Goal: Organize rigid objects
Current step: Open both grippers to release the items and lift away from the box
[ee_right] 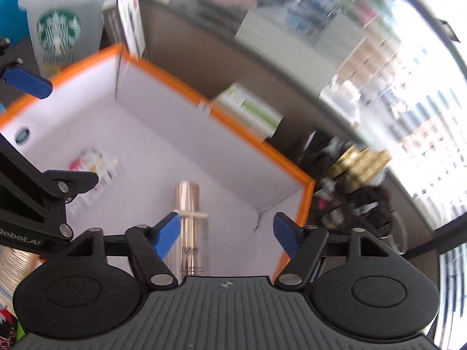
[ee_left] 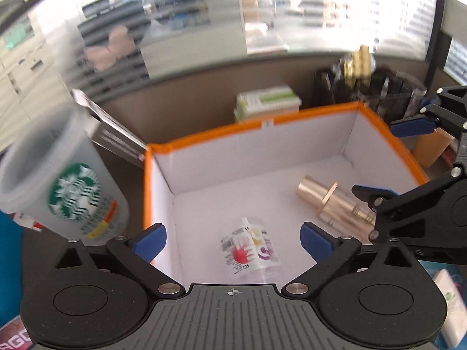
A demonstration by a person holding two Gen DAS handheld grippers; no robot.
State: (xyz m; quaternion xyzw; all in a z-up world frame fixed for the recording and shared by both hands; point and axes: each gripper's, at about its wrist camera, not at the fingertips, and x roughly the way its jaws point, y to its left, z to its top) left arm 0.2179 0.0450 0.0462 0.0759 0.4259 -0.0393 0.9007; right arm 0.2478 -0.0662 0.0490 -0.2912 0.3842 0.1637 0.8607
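both fisheye views are bright with daylight. the windows [ee_left: 335, 8] across the upper right of the left wrist view and down the right edge of the right wrist view are blown out to white glare. motion blur smears the starbucks cup [ee_left: 61, 180], the partition line and the background shelving; the right wrist view is the softer overall. straight edges of the orange-rimmed box [ee_left: 221, 134] bow outward, and dark vignetting fills the frame corners. the box's white interior is evenly lit, with faint, soft shadows.
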